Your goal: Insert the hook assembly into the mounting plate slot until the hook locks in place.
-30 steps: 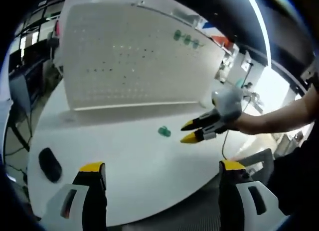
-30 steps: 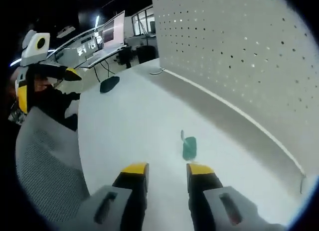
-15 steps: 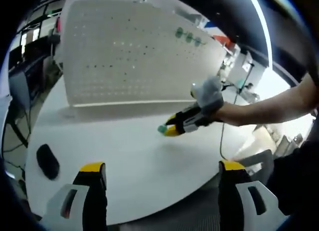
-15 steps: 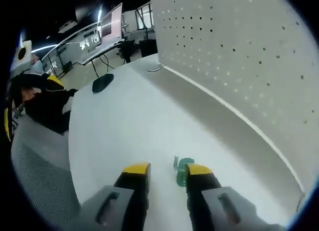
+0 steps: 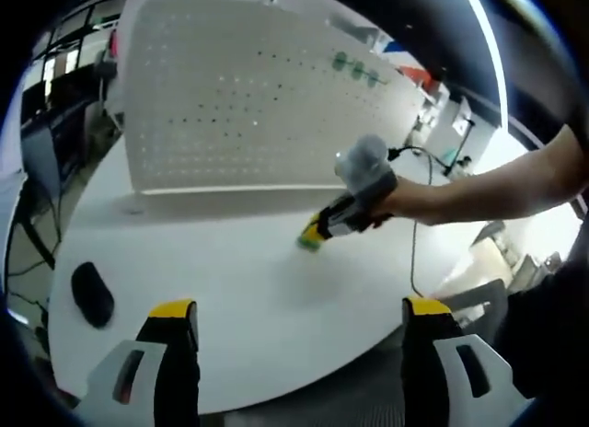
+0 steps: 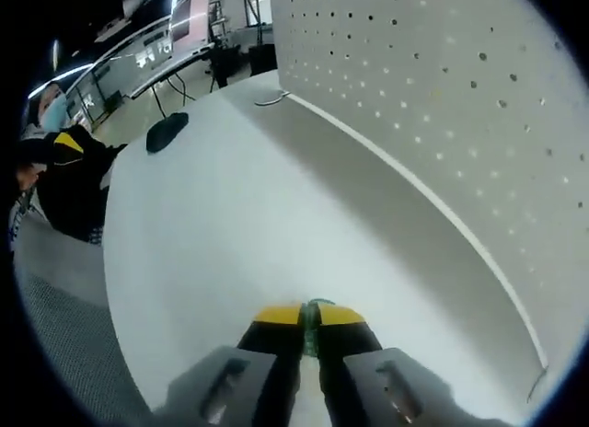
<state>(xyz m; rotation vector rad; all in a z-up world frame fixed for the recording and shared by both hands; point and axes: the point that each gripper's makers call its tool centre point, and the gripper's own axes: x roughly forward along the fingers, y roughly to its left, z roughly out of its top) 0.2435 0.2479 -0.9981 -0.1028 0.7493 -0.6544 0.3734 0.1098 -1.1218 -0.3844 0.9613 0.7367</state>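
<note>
Step in hand: pick-up of the green hook (image 6: 313, 309) from the white table (image 6: 230, 234); insertion into the pegboard not yet begun.
Right gripper (image 6: 309, 318): jaws drawn narrow, clamped on the hook, whose green edge shows between the yellow tips; seen from the left gripper view it (image 5: 313, 236) sits low at the table surface, held by a person's hand.
Left gripper (image 5: 293, 309): jaws spread wide, empty, hovering over the near table edge.
Hook location: at the table's middle, in front of the upright pegboard (image 5: 230, 105), apart from it.
Hook orientation: mostly hidden by the jaws; long axis and pointing direction cannot be told.
Other hooks (image 5: 354, 68): green pieces mounted high on the board.
Bystander object: a black computer mouse (image 5: 92, 294) near the left edge.
Next move, as judged: lift, carry to the board, align the hook with a hole, press until seated.
</note>
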